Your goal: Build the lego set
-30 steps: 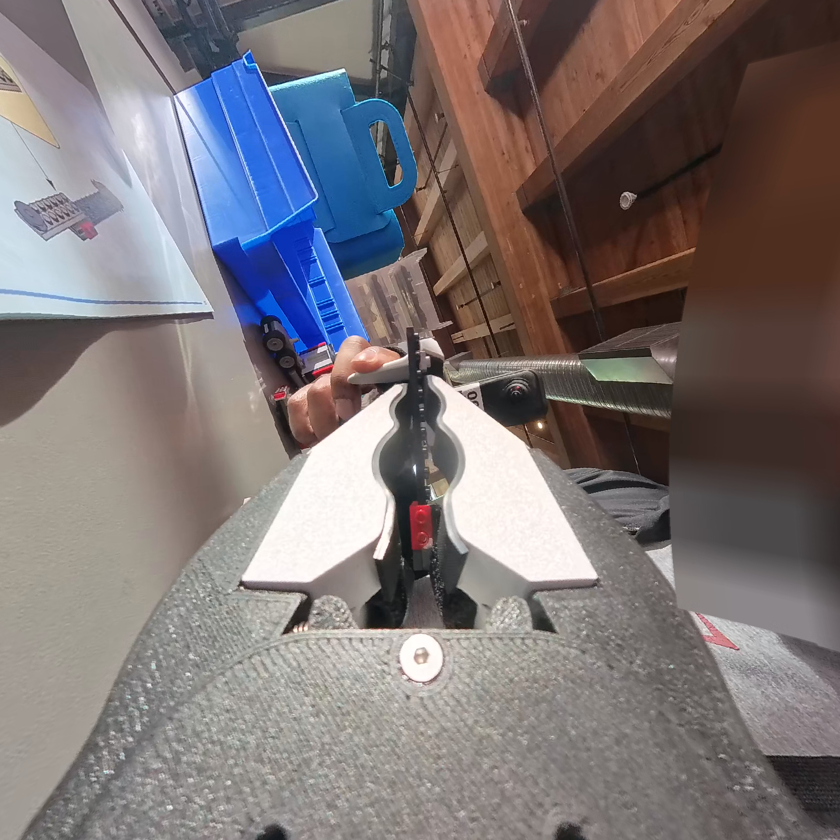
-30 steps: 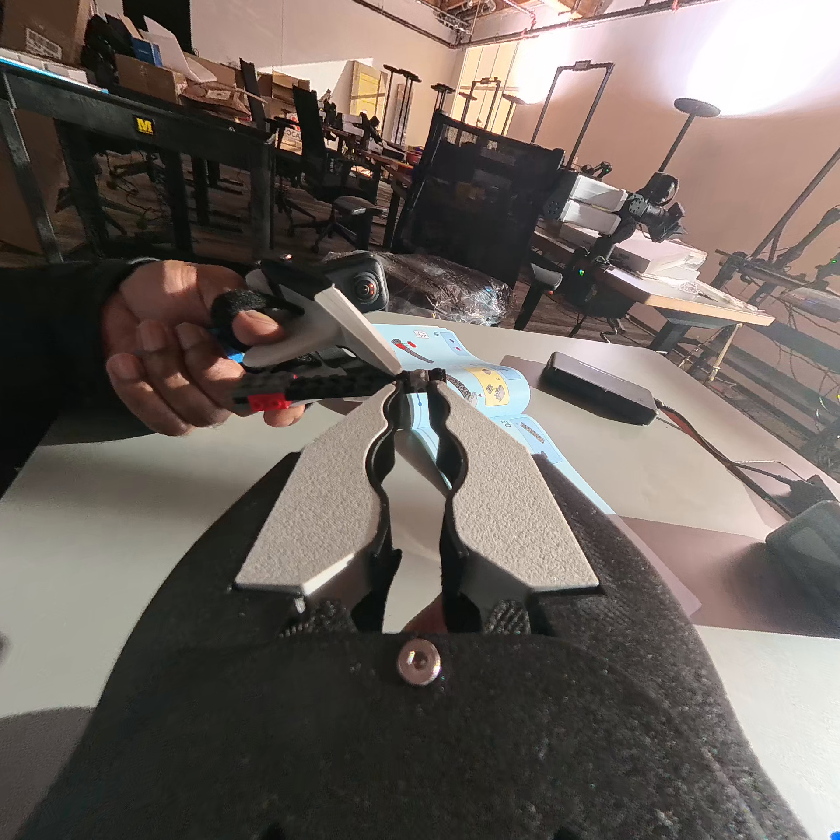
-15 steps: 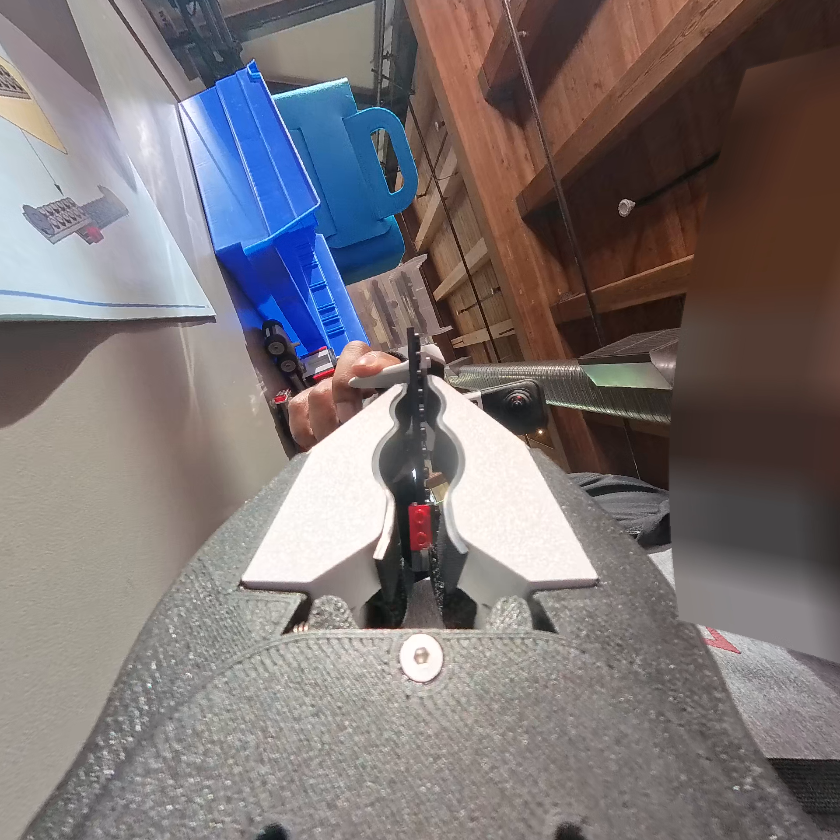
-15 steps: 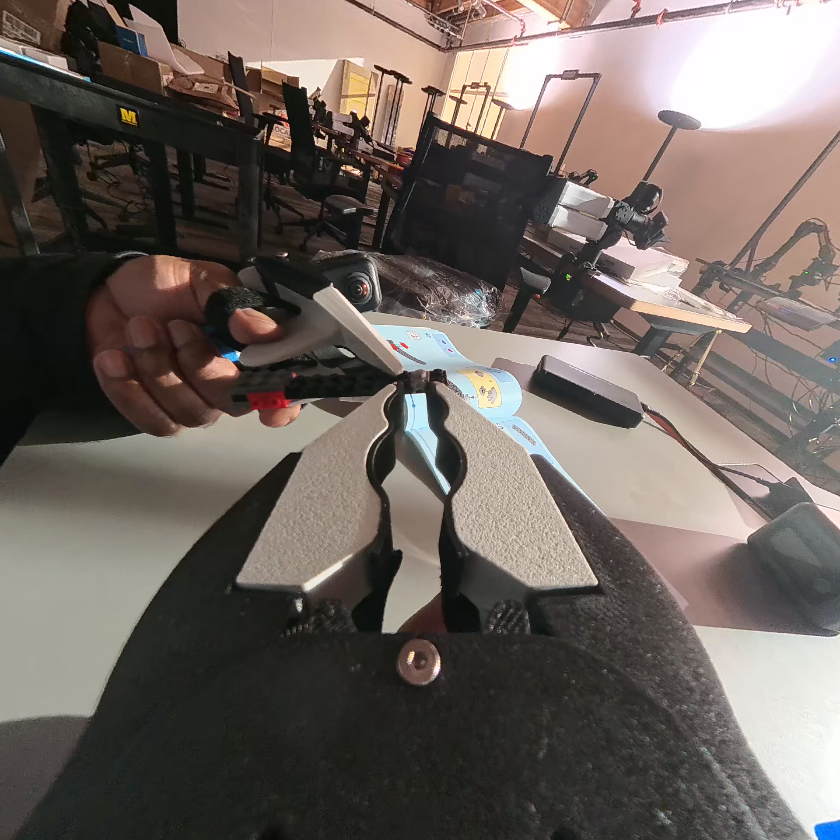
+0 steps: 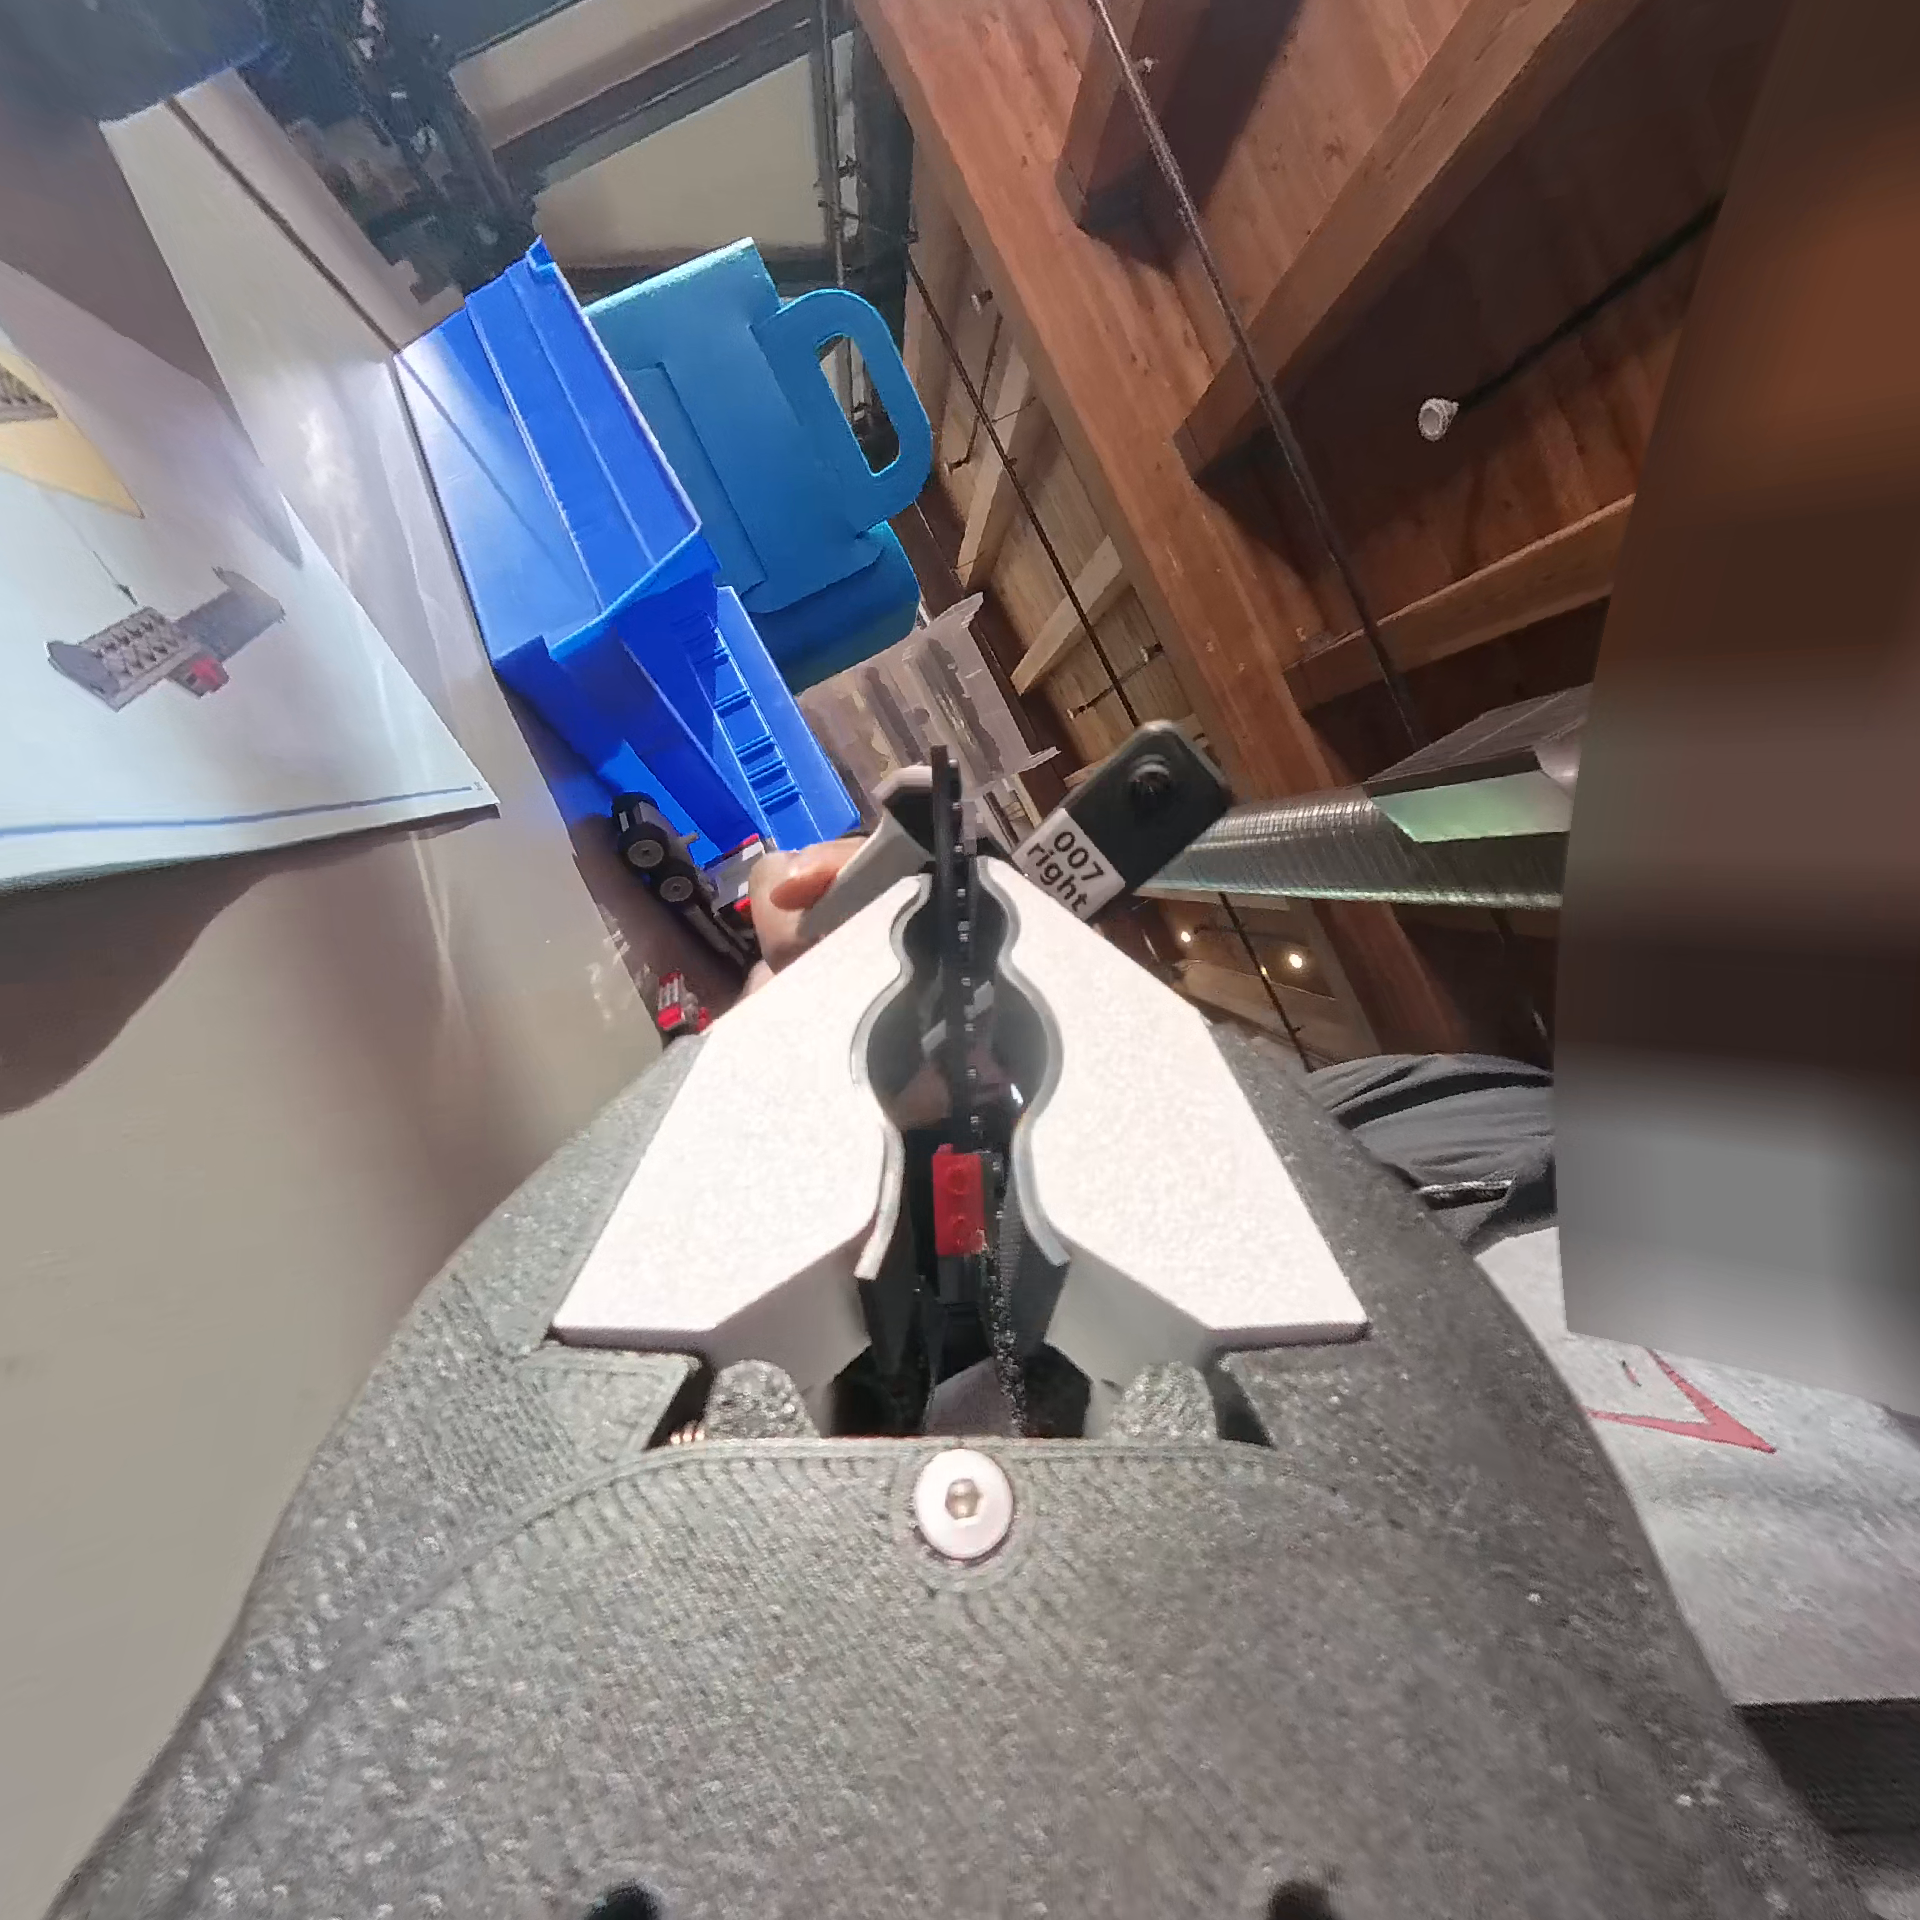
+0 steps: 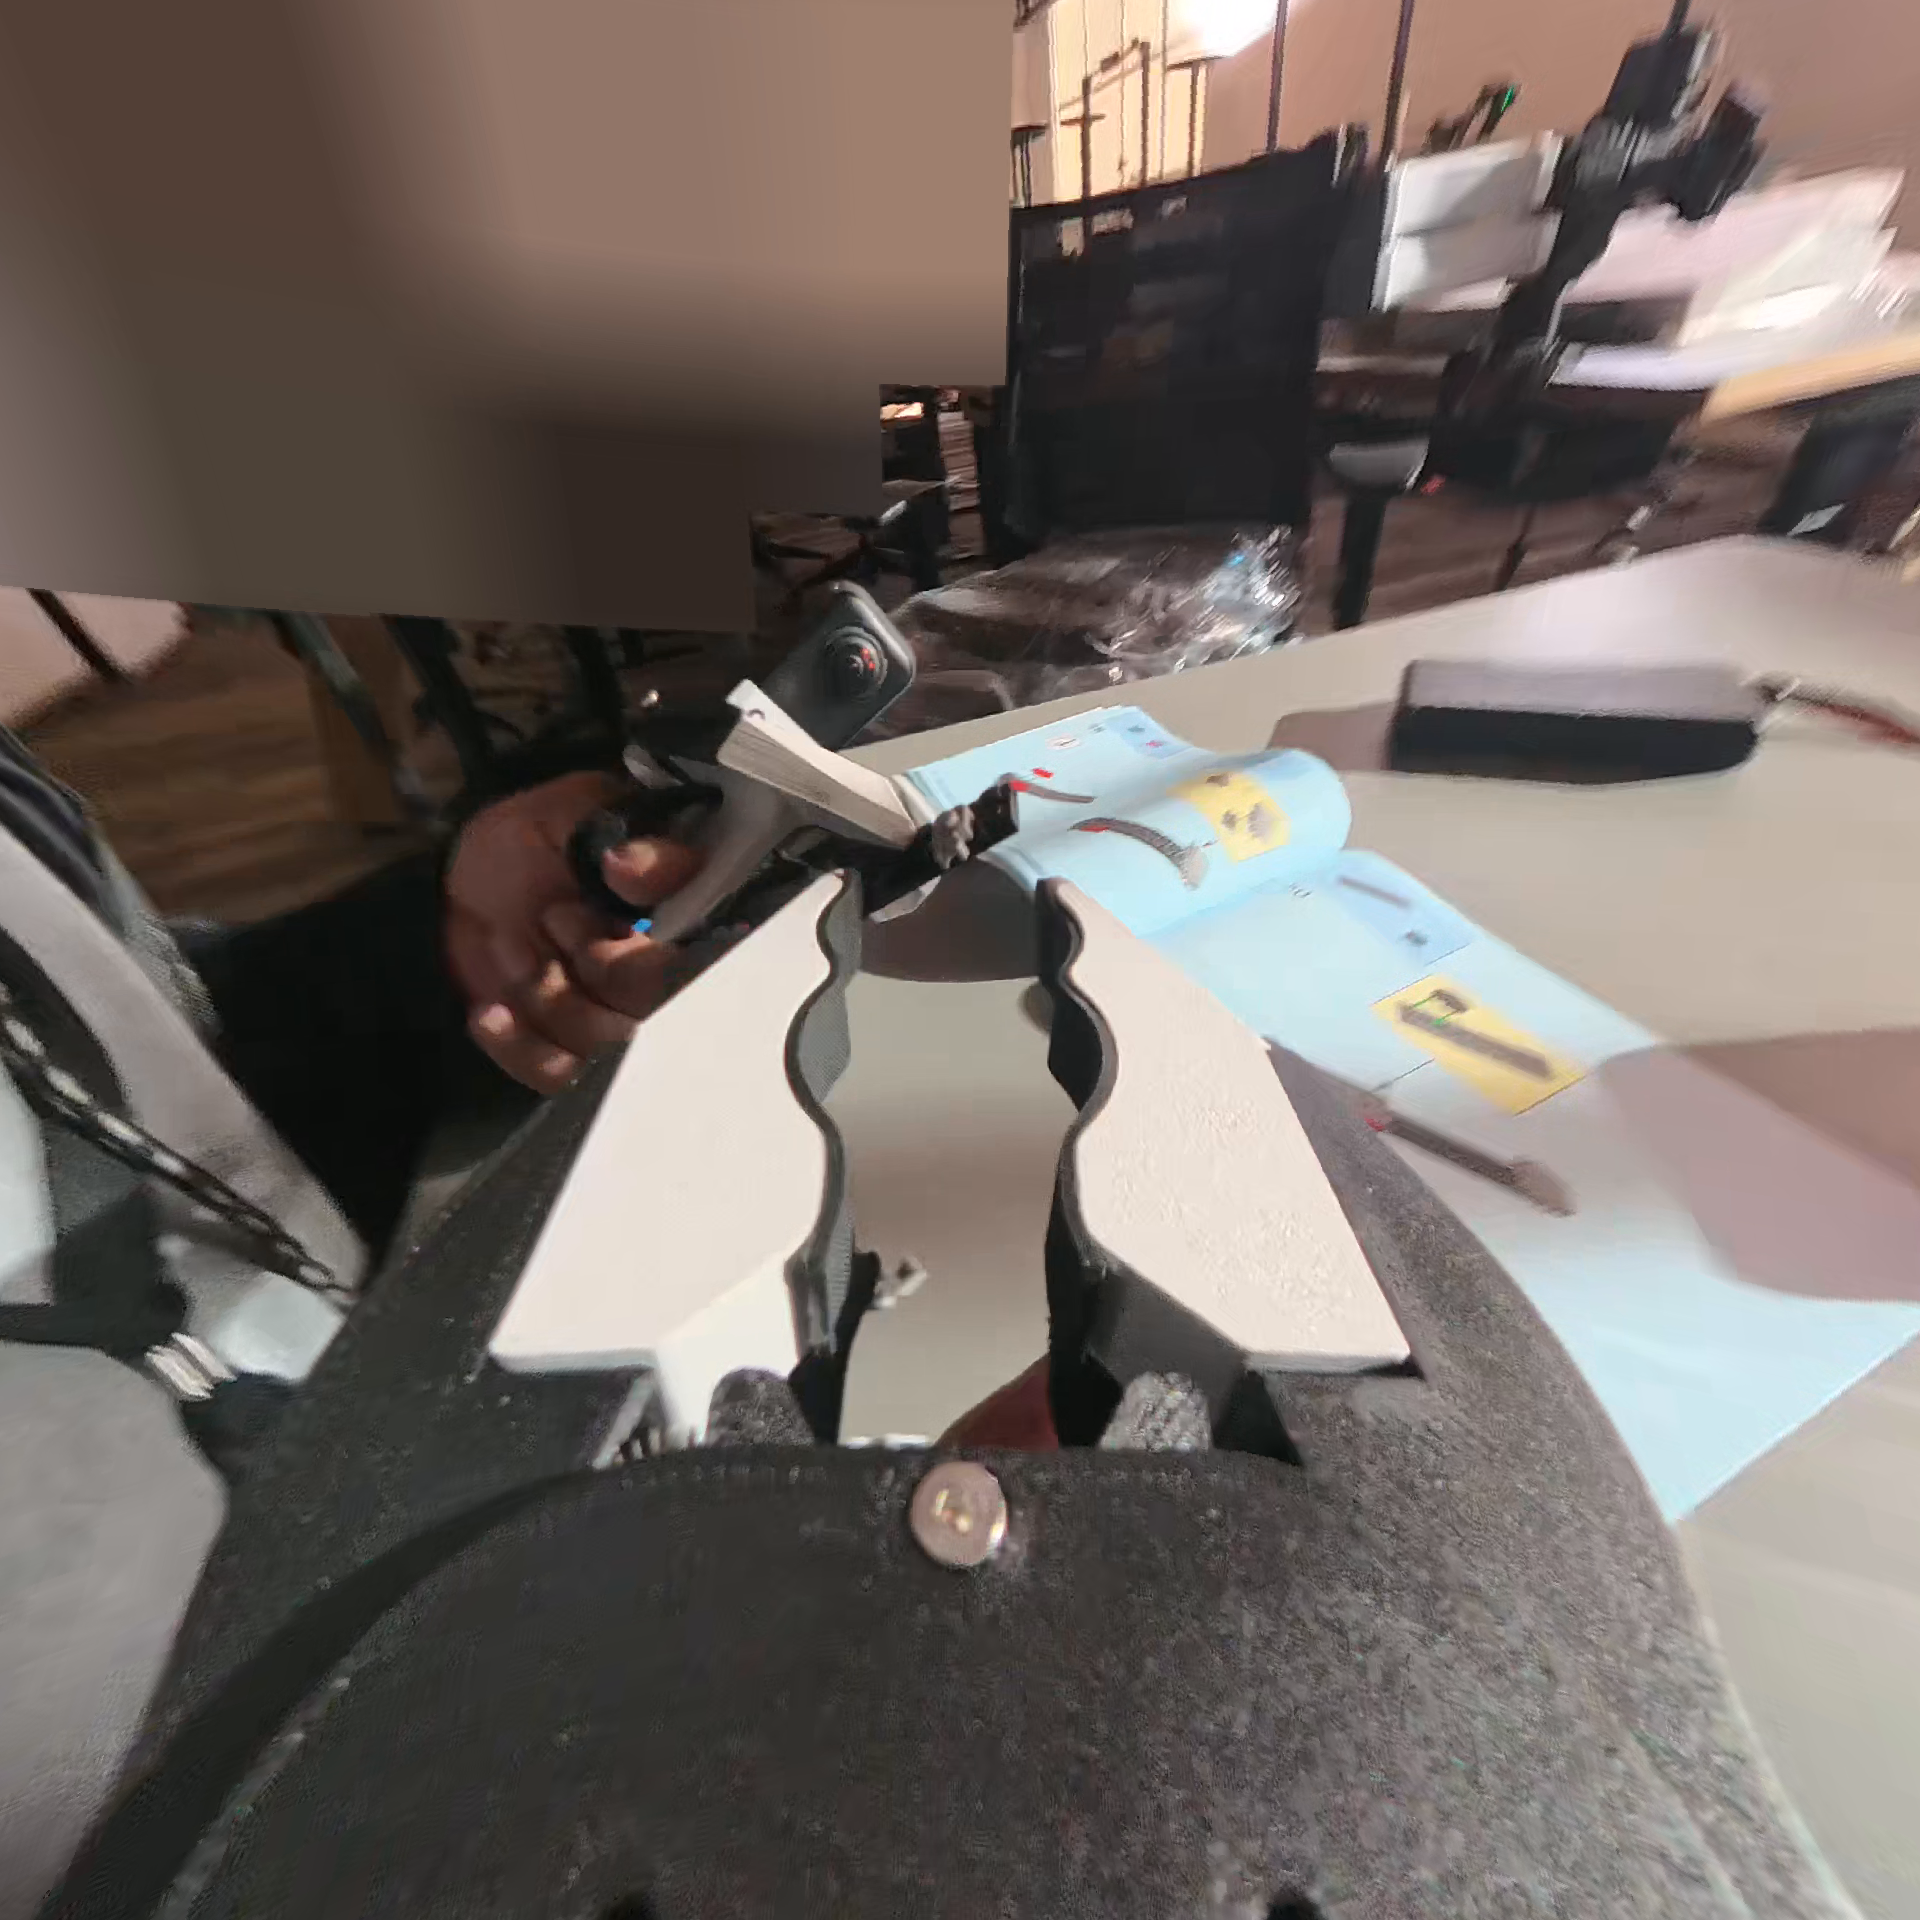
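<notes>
Lego point(image 5: 961, 997) fills the left gripper point(image 5: 954, 883): a long, thin black strip of studded plates held on edge, with a small red brick near the inner end, and its tip poking out past the fingertips. That gripper is pressed together on the strip. In the right wrist view the strip's far end point(image 6: 971, 826) sticks out of the left gripper point(image 6: 894, 831) above the open booklet point(image 6: 1299, 894) on the table point(image 6: 1766, 935).

Bin point(image 5: 613, 582), blue and tipped as this camera sees it, stands on the table beside a lighter blue piece with a handle; what lies inside cannot be seen. Loose wheels and red and black bits point(image 5: 675, 883) sit at its foot.

Half a second ago the right gripper point(image 6: 945, 894) was shut on the strip's tip; now its fingers are spread wide with nothing between them, and it sits back from the strip.
</notes>
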`<state>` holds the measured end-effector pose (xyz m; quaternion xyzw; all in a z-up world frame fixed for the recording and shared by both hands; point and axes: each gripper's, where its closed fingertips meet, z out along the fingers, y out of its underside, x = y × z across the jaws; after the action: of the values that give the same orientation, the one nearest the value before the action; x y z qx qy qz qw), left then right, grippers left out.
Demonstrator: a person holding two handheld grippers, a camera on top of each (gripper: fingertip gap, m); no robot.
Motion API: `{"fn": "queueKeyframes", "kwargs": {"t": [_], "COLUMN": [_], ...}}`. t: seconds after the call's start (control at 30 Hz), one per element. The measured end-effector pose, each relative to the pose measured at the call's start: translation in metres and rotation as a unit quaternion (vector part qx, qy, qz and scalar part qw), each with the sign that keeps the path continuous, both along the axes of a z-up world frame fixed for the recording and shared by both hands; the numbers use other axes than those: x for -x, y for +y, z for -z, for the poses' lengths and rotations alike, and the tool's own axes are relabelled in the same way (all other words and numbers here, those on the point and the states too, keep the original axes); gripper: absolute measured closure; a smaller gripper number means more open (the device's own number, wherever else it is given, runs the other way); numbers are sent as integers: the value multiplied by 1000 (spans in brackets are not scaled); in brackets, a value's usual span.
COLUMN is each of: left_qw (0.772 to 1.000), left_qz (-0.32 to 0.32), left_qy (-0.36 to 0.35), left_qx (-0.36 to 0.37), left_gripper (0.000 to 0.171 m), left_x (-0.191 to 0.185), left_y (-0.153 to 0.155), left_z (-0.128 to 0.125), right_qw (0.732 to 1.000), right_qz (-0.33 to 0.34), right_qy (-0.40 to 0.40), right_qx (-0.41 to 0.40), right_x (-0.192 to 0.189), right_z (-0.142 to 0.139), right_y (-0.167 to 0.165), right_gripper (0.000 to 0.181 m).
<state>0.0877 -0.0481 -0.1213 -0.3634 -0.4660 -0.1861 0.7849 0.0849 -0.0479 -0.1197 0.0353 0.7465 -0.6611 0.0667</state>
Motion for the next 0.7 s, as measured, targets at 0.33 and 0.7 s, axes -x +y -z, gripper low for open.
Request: {"fn": "queueKeyframes", "kwargs": {"t": [0.33, 0.7], "left_qw": [989, 982], "left_qz": [-4, 13], "left_qy": [122, 160], "left_qx": [81, 102], "left_gripper": [166, 166], "left_x": [-14, -22], "left_y": [8, 16], "left_z": [-16, -19], "right_qw": [981, 976], "right_qz": [-48, -70], "right_qy": [-184, -195], "right_qx": [39, 60], "right_x": [-16, -23], "right_z": [-23, -26], "right_y": [-3, 3], "right_gripper": [157, 171]}}
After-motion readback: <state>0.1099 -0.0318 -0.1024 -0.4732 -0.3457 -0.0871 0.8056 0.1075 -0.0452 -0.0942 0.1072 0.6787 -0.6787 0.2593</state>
